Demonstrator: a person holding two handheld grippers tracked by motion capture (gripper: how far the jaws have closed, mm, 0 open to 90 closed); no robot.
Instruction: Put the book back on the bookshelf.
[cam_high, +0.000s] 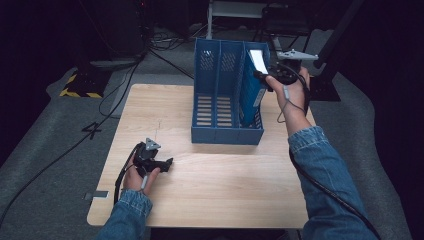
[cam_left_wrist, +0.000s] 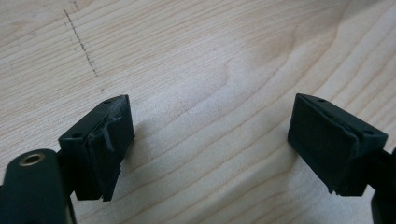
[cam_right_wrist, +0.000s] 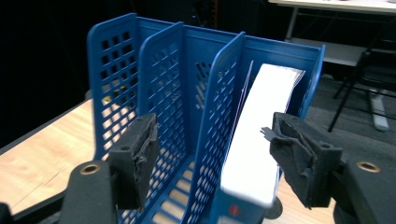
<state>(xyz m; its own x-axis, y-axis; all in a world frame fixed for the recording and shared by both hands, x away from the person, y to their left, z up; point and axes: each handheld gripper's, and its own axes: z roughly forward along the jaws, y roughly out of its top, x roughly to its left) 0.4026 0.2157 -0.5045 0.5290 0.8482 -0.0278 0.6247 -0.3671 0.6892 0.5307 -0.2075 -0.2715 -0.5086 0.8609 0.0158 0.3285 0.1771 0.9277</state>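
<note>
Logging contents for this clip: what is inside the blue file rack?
The blue file rack holds one book, standing in its right-hand compartment. The other two compartments look empty. The book's lower part is hidden by the divider.

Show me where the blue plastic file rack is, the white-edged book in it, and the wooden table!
Blue plastic file rack (cam_high: 227, 135): high view, on its low front wall.
White-edged blue book (cam_right_wrist: 259, 140): right gripper view, on its white page edge.
Light wooden table (cam_high: 210, 190): high view, on its bare top.

Blue perforated file rack (cam_high: 227, 100); white-edged blue book (cam_right_wrist: 257, 140); pale wood-grain table (cam_high: 210, 185); black hand-held gripper (cam_high: 167, 164).
</note>
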